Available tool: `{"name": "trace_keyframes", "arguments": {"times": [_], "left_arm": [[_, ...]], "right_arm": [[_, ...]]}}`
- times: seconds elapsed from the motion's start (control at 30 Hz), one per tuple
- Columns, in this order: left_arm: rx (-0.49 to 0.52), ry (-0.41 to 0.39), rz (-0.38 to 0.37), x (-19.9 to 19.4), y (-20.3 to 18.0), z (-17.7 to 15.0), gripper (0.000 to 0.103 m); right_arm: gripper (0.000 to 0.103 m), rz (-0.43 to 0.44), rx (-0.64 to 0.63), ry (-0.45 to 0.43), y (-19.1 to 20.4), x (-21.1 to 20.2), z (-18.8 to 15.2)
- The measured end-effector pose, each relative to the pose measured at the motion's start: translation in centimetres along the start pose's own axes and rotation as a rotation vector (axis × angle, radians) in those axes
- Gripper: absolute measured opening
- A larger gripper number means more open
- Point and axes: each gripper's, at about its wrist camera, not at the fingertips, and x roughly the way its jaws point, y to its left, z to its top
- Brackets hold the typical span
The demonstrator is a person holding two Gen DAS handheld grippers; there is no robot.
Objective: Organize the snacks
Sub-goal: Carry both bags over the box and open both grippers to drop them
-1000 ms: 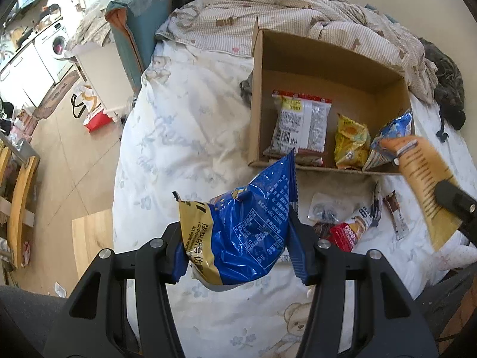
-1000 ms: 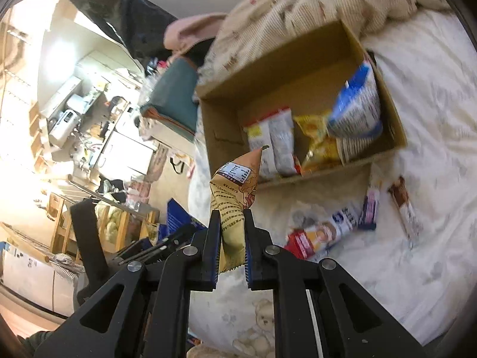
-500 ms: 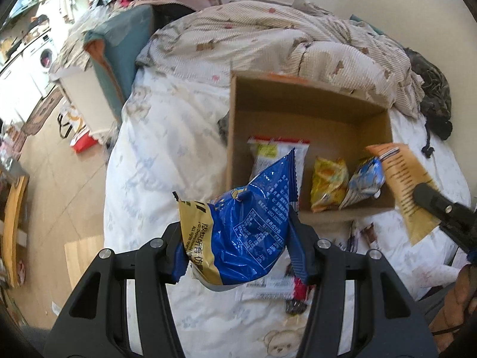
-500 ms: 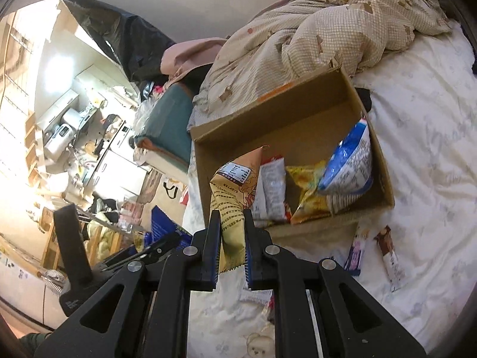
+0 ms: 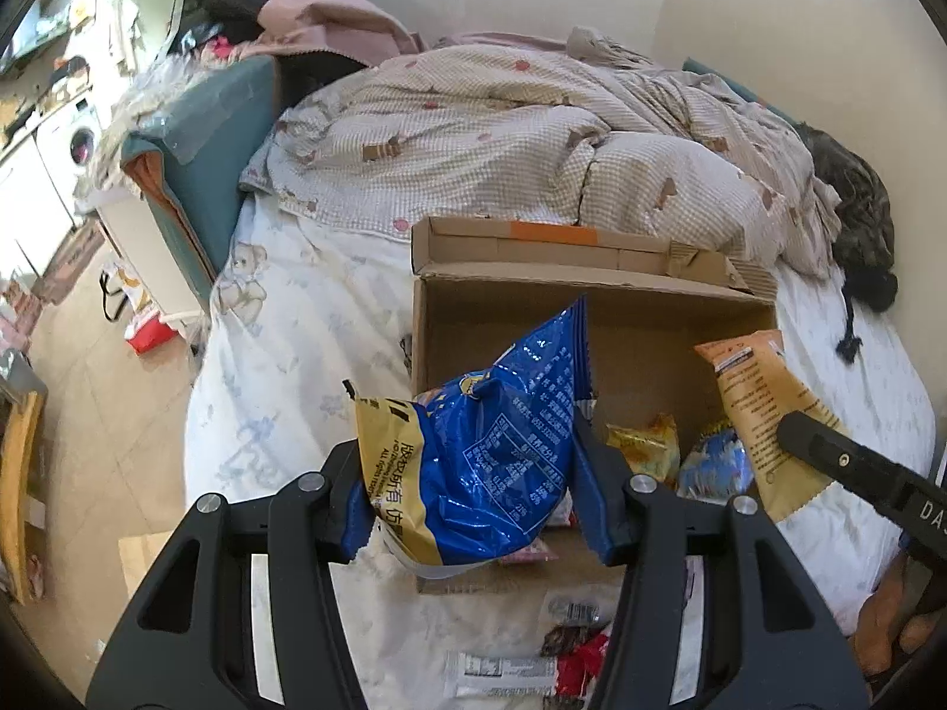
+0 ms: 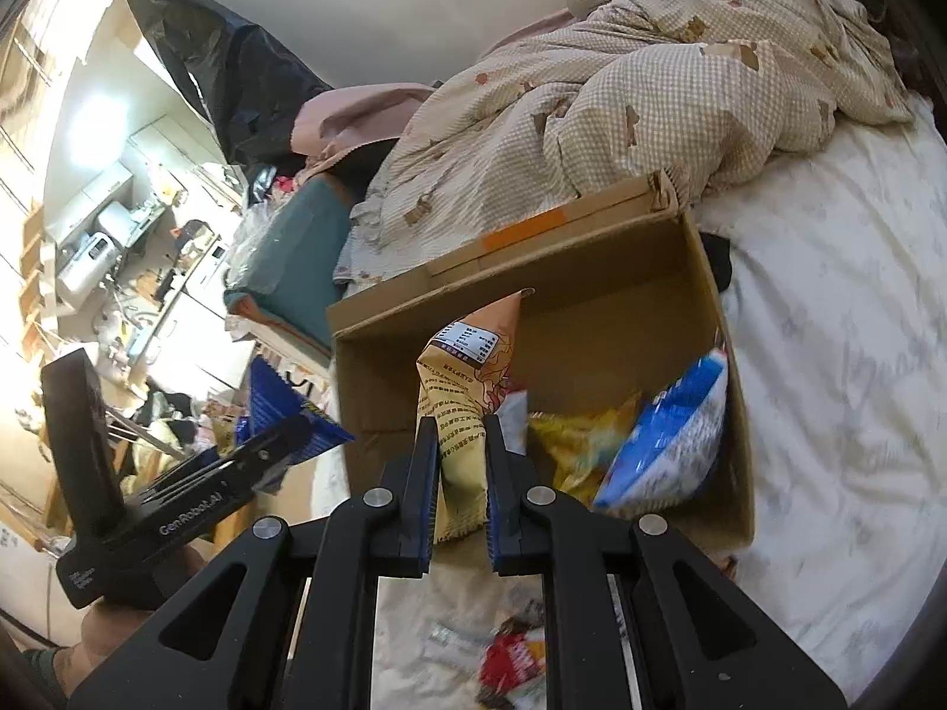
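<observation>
Left tongs (image 5: 473,509) pinch a blue-and-gold snack bag (image 5: 485,461) by its lower part, held upright just short of the cardboard box (image 5: 592,307) ahead; right tongs (image 6: 458,485) are pressed on the bottom edge of a tan snack packet (image 6: 467,390), likewise upright over the box's near wall. Judged: gripping low keeps each bag's bulk forward, ready to drop beside the yellow packet (image 6: 580,444) and blue-white bag (image 6: 675,438) inside. Loose small wrappers (image 5: 532,662) lie on the bed (image 5: 284,355) beneath the tongs, unsorted.
</observation>
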Motion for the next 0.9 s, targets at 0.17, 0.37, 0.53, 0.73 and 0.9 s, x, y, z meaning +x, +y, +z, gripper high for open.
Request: {"name": "trace_keyframes", "arguments": {"times": [0.17,0.37,0.53,0.73,0.9], "left_arm": [[-0.012,0.034,-0.009,2.6,0.4,-0.7,0.051],[0.024,0.041,-0.004,4.5,0.2,-1.8,0.051],[0.008,0.034,-0.020,4.8,0.3,-1.5,0.051],[-0.003,0.037,-0.031,4.9,0.4,-1.3,0.051],[-0.029,0.039,-0.043,4.8,0.7,-1.1,0.052]], "right_arm": [[0.014,-0.025,-0.006,0.009,-0.8,1.6,1.1],[0.014,-0.045,0.006,0.037,-1.4,3.3,1.0],[0.014,-0.077,-0.022,0.065,-1.2,4.6,0.7],[0.014,-0.084,-0.002,0.086,-1.7,5.2,0.7],[0.015,-0.085,0.024,0.091,-2.2,5.4,0.7]]}}
